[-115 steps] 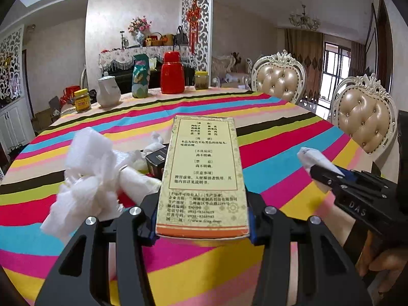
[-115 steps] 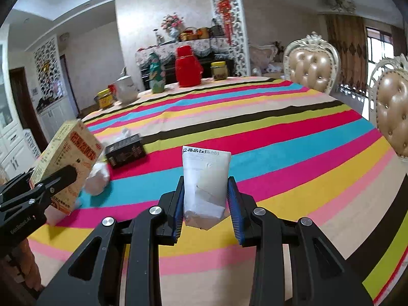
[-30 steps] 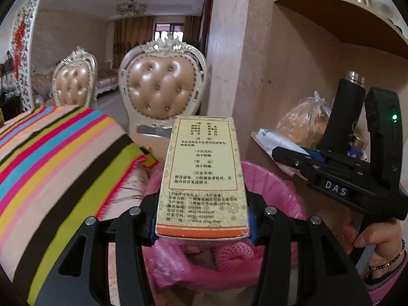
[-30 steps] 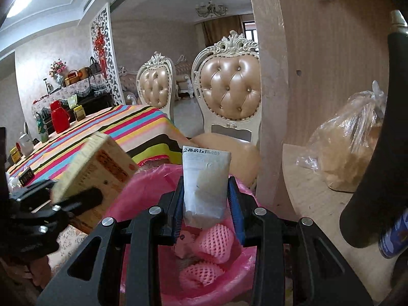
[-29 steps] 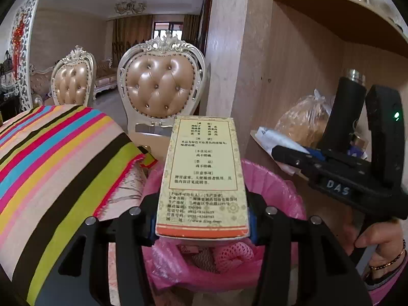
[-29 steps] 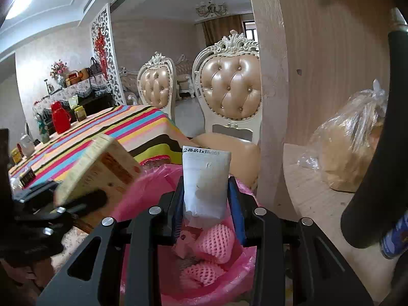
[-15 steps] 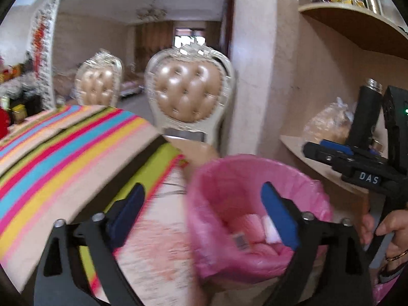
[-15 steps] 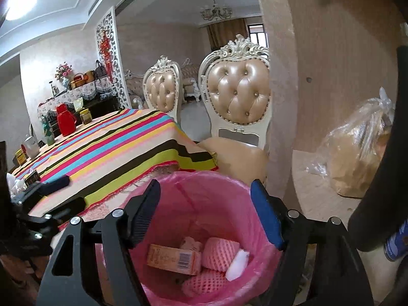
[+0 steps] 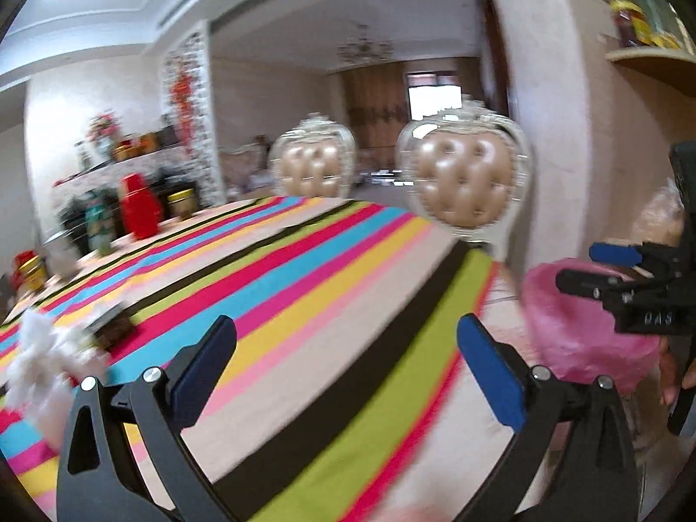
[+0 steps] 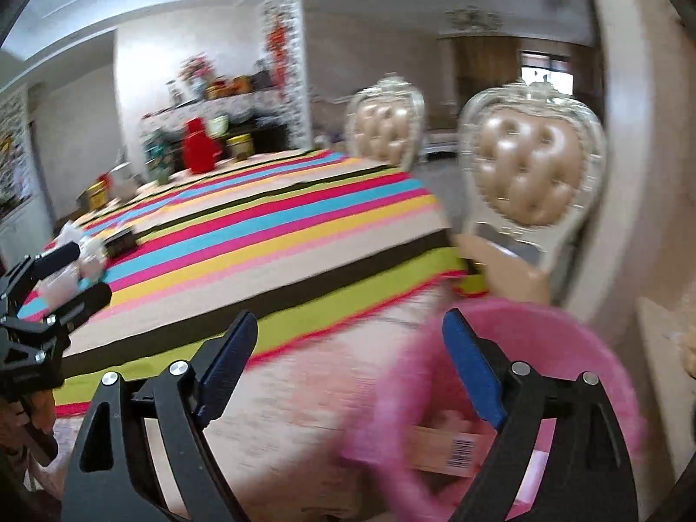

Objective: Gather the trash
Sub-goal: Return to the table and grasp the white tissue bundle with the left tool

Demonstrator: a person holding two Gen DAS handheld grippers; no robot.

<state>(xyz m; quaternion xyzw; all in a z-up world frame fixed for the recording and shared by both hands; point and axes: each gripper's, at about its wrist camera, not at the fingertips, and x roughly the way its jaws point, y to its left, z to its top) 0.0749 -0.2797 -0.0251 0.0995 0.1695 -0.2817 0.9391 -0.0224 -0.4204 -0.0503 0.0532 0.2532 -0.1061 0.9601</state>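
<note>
Both claws, left claw [image 9: 346,363] and right claw [image 10: 346,354], now wide and empty; box [image 10: 448,452] dropped in pink-lined bin [image 10: 578,343] under right claw; tissues [image 9: 37,359] remain far left on surface [image 9: 304,287].

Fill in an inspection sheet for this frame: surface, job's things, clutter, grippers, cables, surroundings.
Surface: round table under a striped tablecloth, picture motion-blurred.
Job's things: pink-lined trash bin beside the table, a barcoded box inside; crumpled white tissues and a small dark box lie at the table's far-left edge.
Clutter: red thermos, jars and a kettle at the far side.
Grippers: left gripper open, empty, over the table; right gripper open, empty, by the bin.
Cables: nothing seen.
Surroundings: two tufted chairs, wall shelf, sideboard with flowers.
</note>
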